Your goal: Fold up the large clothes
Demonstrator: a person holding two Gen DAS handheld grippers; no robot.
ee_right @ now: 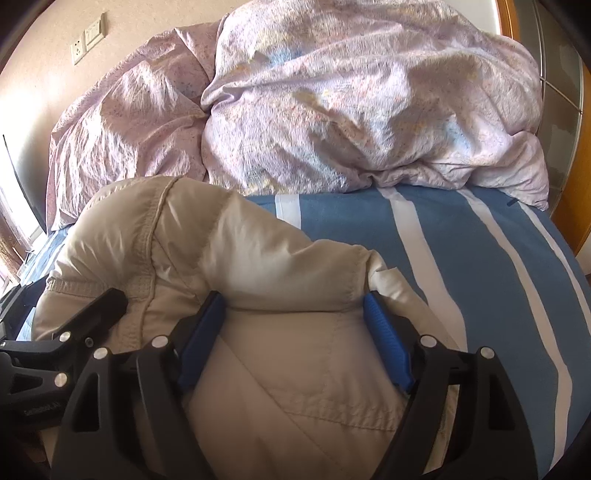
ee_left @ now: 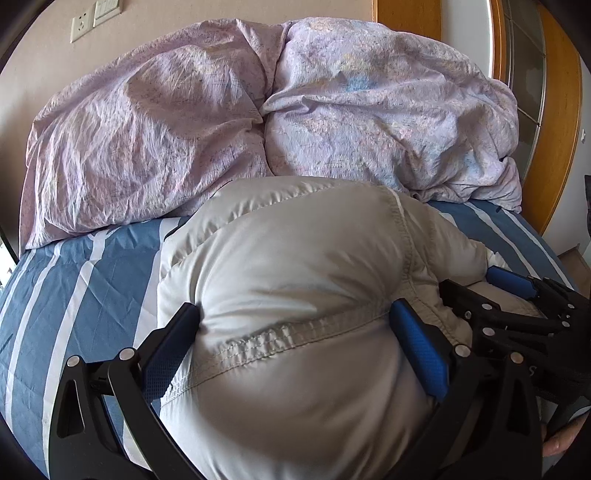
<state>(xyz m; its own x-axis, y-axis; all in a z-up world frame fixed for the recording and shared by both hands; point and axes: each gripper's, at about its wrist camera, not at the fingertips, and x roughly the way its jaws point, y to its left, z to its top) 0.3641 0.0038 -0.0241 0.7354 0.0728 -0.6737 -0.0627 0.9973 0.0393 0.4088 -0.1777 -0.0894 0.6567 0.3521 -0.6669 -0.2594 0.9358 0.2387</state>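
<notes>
Puffy pale-grey quilted down jacket point(ee_left: 295, 314) fills the left wrist view from centre to 6 o'clock, bulging between the left gripper point(ee_left: 295, 328) fingers. Both blue-padded fingers point(ee_left: 417, 347) press into the fabric at 8 and 4 o'clock, so the left tool is clenched on the jacket. Right gripper point(ee_left: 517, 295) sits at 3 o'clock, black frame against the same jacket. Blue-and-white striped bedsheet point(ee_left: 74, 280) shows at 9 o'clock. Crumpled lilac patterned duvet point(ee_left: 258, 122) is heaped from 10 to 2 o'clock. White wall socket point(ee_left: 81, 26) at 11 o'clock.

Right wrist view: the jacket point(ee_right: 258, 332) lies on the bedsheet point(ee_right: 480, 266), from centre to 9 o'clock, a puffed fold wedged between the right gripper point(ee_right: 295, 321) pads; jaws wide, both pads touching fabric, grasping the jacket. Left gripper point(ee_right: 74, 332) at 8 o'clock rests on the jacket. Duvet point(ee_right: 351, 110) at 12 o'clock, socket point(ee_right: 77, 51) at 10 o'clock.
</notes>
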